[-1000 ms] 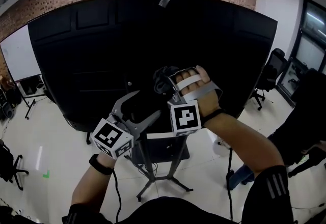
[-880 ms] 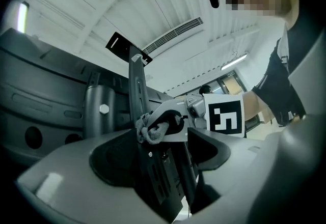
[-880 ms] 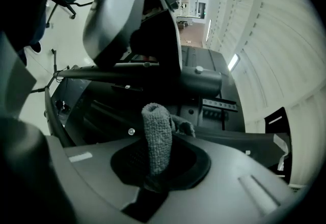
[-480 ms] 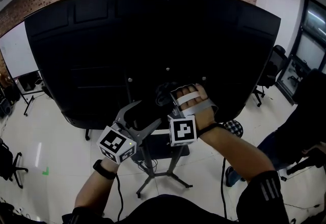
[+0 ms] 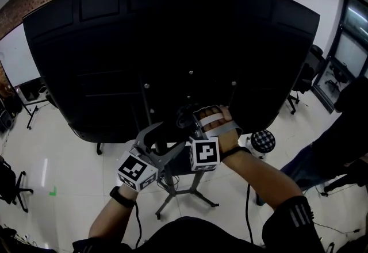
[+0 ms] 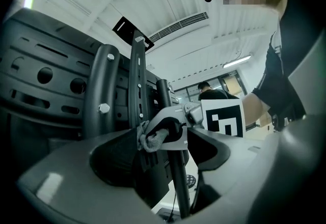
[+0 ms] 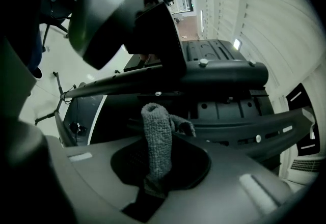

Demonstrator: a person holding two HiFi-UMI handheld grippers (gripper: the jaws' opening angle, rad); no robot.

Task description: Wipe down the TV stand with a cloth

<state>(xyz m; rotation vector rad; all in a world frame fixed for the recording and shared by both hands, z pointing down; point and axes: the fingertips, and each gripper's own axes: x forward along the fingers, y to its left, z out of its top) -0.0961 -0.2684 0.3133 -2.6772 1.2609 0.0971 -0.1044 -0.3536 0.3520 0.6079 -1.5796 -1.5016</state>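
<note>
The TV stand (image 5: 172,186) is a black pole on splayed legs that carries a large black TV (image 5: 172,45), seen from the back. My right gripper (image 5: 187,118) is shut on a grey cloth (image 5: 183,114) at the mount just under the TV. In the right gripper view the cloth (image 7: 157,141) stands up between the jaws of the right gripper (image 7: 160,179), in front of the mount bar (image 7: 224,73). My left gripper (image 5: 171,135) is open just left of it. In the left gripper view the pole (image 6: 175,177) shows between its jaws, with the cloth (image 6: 153,139) against the pole.
A person in dark clothes (image 5: 345,142) stands at the right. A checkered round object (image 5: 263,141) lies on the floor near the stand. Office chairs (image 5: 305,82) are at the far right, a whiteboard (image 5: 17,62) at the left. Cables trail over the white floor.
Both grippers have come down and nearer to the stand's mount under the TV. The right one still holds the cloth. The TV fills more of the head view.
</note>
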